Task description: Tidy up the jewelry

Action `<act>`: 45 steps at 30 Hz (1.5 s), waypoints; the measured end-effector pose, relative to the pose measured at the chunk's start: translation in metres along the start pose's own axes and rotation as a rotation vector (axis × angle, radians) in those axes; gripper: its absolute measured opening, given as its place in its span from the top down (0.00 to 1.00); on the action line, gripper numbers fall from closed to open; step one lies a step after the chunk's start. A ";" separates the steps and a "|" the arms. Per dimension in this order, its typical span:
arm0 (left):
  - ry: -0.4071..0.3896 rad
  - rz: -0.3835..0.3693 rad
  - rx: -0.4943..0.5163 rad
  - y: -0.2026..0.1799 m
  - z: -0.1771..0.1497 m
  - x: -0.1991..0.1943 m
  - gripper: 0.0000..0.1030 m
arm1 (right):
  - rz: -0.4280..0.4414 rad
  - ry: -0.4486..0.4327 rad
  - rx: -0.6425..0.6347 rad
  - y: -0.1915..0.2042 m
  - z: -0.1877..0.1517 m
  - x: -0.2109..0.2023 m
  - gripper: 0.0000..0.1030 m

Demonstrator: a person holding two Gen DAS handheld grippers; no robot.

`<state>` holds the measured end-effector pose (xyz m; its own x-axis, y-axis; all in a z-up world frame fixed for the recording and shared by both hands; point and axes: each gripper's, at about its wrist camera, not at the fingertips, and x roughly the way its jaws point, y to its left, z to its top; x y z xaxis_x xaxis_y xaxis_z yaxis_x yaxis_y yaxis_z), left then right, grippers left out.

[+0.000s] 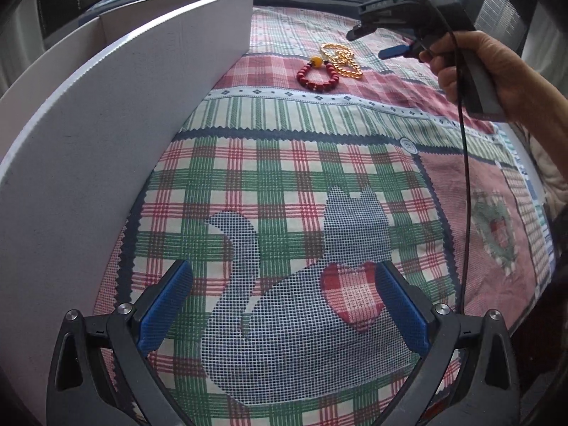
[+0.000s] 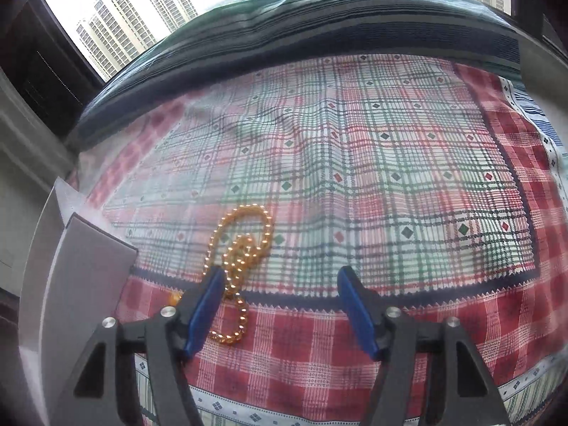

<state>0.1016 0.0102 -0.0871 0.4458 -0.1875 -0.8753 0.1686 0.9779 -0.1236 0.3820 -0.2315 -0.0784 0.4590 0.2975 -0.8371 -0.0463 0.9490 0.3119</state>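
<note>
Left wrist view: low, farther back from gold bead chain (image 1: 341, 61). Right wrist view: close above chain (image 2: 238, 266). Shared: chain, white box (image 1: 106, 135).

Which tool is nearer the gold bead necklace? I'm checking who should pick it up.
Right. The right tool hangs open just over the gold bead necklace, its left finger beside the chain. The left tool is open far back, over the cat patch.

Jewelry laid out on the bed, box off to the left

The red beaded bracelet (image 1: 318, 77) and gold bead necklace (image 1: 342, 60) are set touching on the plaid patchwork bedsheet (image 1: 301, 163), necklace to the right and behind. The white cardboard box (image 1: 106, 113) is stood just left of them.
</note>
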 end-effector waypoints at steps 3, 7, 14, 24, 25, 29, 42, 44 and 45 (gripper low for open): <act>0.004 0.009 0.005 0.000 -0.002 0.000 0.01 | -0.023 0.024 -0.058 0.034 0.000 0.022 0.36; 0.000 0.018 -0.001 0.002 -0.001 -0.001 0.01 | -0.106 0.050 -0.110 0.055 -0.001 0.049 0.57; 0.015 -0.010 -0.005 0.003 0.023 0.014 0.01 | -0.048 0.017 -0.085 0.036 -0.017 0.016 0.86; -0.059 0.022 0.053 -0.030 0.164 0.086 0.01 | 0.072 -0.002 -0.048 -0.014 -0.114 -0.074 0.99; -0.058 0.023 0.047 -0.032 0.177 0.096 0.02 | 0.075 -0.010 -0.035 -0.019 -0.125 -0.081 0.99; -0.043 0.069 0.050 -0.041 0.211 0.128 0.13 | 0.074 -0.075 -0.008 -0.025 -0.172 -0.116 0.96; -0.052 0.034 0.104 -0.041 0.177 0.114 0.87 | 0.004 -0.145 -0.033 -0.015 -0.266 -0.159 0.96; -0.044 0.022 0.099 -0.035 0.159 0.104 0.87 | 0.010 -0.138 -0.030 -0.015 -0.272 -0.160 0.96; -0.040 0.016 0.097 -0.032 0.148 0.097 0.87 | 0.014 -0.134 -0.026 -0.015 -0.275 -0.159 0.96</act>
<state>0.2698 -0.0529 -0.0992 0.4838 -0.1777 -0.8569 0.2448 0.9676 -0.0625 0.0658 -0.2640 -0.0730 0.5726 0.2962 -0.7644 -0.0760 0.9476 0.3103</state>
